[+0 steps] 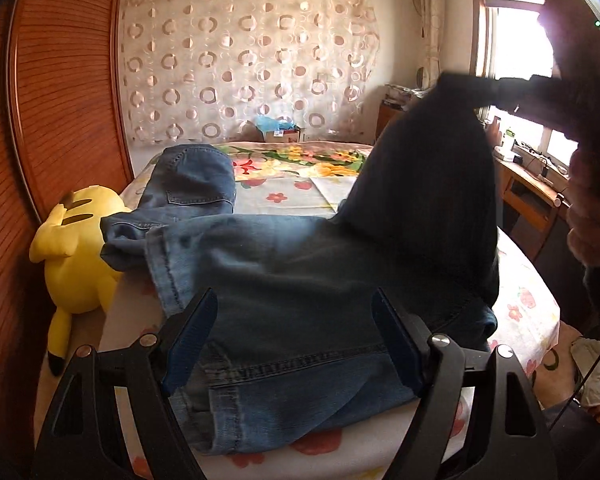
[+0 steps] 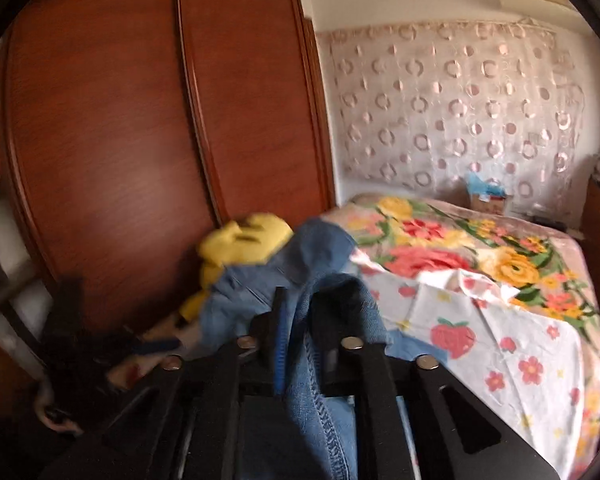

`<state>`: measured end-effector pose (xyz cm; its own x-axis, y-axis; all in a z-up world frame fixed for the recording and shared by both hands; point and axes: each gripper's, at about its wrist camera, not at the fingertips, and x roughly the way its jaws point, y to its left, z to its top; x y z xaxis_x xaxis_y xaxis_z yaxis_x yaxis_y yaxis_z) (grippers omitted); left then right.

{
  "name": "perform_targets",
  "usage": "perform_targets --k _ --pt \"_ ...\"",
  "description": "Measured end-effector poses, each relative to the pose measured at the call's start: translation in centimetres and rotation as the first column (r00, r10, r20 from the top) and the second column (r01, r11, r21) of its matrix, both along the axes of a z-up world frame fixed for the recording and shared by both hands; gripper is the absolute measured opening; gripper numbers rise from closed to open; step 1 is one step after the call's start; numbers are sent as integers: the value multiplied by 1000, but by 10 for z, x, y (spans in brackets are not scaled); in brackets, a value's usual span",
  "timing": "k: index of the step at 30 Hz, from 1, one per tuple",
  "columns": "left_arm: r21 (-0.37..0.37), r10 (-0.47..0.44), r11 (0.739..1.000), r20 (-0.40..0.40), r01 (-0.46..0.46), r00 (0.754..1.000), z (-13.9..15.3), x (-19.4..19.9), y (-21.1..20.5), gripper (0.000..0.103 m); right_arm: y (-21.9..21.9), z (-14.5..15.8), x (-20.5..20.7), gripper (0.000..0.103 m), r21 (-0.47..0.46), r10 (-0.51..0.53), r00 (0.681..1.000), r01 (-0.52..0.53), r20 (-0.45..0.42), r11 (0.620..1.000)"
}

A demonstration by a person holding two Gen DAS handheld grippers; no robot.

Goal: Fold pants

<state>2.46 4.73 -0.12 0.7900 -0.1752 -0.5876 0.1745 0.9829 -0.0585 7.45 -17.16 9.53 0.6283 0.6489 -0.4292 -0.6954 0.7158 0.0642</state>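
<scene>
Blue denim pants lie across the near end of the bed, with the waist and back pocket at the far left. My left gripper is open, low over the leg hems, its blue-padded fingers on either side of the cloth. My right gripper is shut on a fold of the pants and holds it up high; in the left wrist view that lifted part hangs dark from the right gripper at upper right.
A yellow plush toy lies at the bed's left edge against the wooden wardrobe. A floral blanket and a white flowered sheet cover the bed. A desk and window stand to the right.
</scene>
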Motion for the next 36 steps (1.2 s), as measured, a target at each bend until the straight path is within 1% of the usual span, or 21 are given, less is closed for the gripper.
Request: perform_targets --k 1,3,7,9,10,11,12,13,16,17,22,28,36 --pt "0 0 1000 -2 0 1000 0 1 1 80 2 -4 4 28 -16 0 1000 0 -9 1000" --pt "-2 -2 1000 -10 2 1000 -4 4 1 80 1 -13 10 34 -34 13 999 -15 -36 999" --pt "-8 -10 1000 -25 10 1000 -9 9 -3 80 -5 -18 21 39 -49 -6 999 4 -53 999" --pt "-4 -18 1000 -32 18 999 -12 11 -7 80 -3 -19 29 40 -60 -29 998 25 -56 998" --pt "-2 -20 1000 -35 20 999 -13 11 -9 80 -1 -14 32 40 -68 -40 998 36 -57 997" --pt "1 -23 1000 -40 23 999 -14 13 -12 80 -1 -18 35 40 -76 -52 997 47 -61 996" --pt "1 -28 1000 -44 28 999 -16 13 -13 80 9 -13 33 41 -83 -59 996 54 -65 995" --pt "3 -34 999 -47 34 998 -17 13 -15 80 4 -13 25 41 -88 -65 995 59 -69 994" --pt "10 -45 999 -60 46 997 -22 14 -19 80 2 -28 29 41 -109 -88 991 77 -100 991" --pt "11 -50 999 -65 51 997 -23 15 -21 80 3 -28 27 41 -115 -92 990 79 -110 990" --pt "22 -59 998 -87 62 994 -31 15 -25 80 16 -42 41 41 -137 -111 980 89 -166 987" --pt "33 -72 996 -126 77 989 -44 15 -28 80 32 -55 56 42 -163 -135 966 101 -220 982" --pt "37 -77 996 -141 83 987 -52 13 -27 80 44 -64 73 42 -184 -156 948 107 -276 977"
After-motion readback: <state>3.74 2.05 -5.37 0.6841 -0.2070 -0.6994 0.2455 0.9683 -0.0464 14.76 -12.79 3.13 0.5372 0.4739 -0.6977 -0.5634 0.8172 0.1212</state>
